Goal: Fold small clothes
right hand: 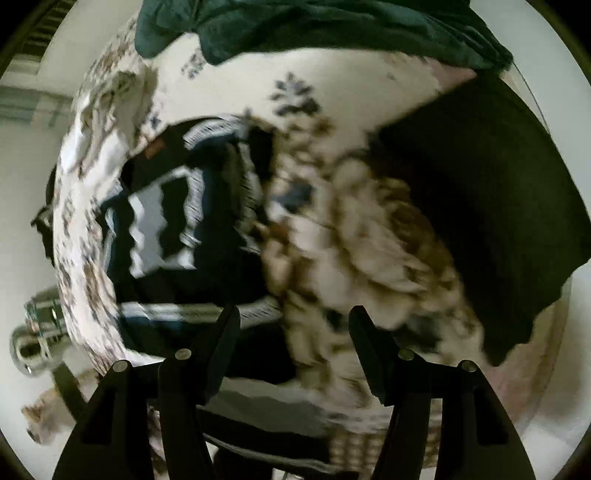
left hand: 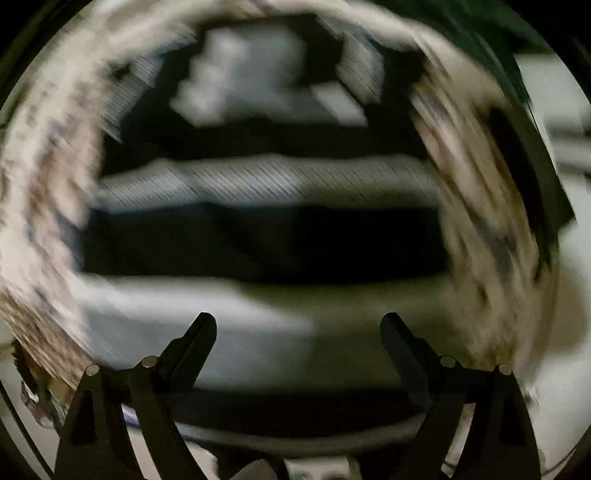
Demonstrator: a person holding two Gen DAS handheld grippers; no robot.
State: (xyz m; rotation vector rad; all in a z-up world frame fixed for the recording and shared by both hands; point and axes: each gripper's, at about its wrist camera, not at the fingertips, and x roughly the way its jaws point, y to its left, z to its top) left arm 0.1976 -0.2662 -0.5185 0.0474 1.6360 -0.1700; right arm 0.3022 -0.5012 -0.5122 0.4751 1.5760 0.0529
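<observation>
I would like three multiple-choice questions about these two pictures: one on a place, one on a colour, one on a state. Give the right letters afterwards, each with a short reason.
1. In the right wrist view, where does the dark green cloth lie?
A. at the top edge
B. between the fingers
C. at the lower left

2. What colours has the striped garment?
A. red and yellow
B. dark navy with pale bands
C. plain pink

3. How does the left hand-held gripper stand?
A. shut on the garment
B. open, holding nothing
C. out of view

Answers:
1 A: it lies along the top, above the floral sheet.
2 B: pale stripes cross dark cloth in both views.
3 B: its fingers are spread wide with nothing between them; the right hand-held gripper is open too.
</observation>
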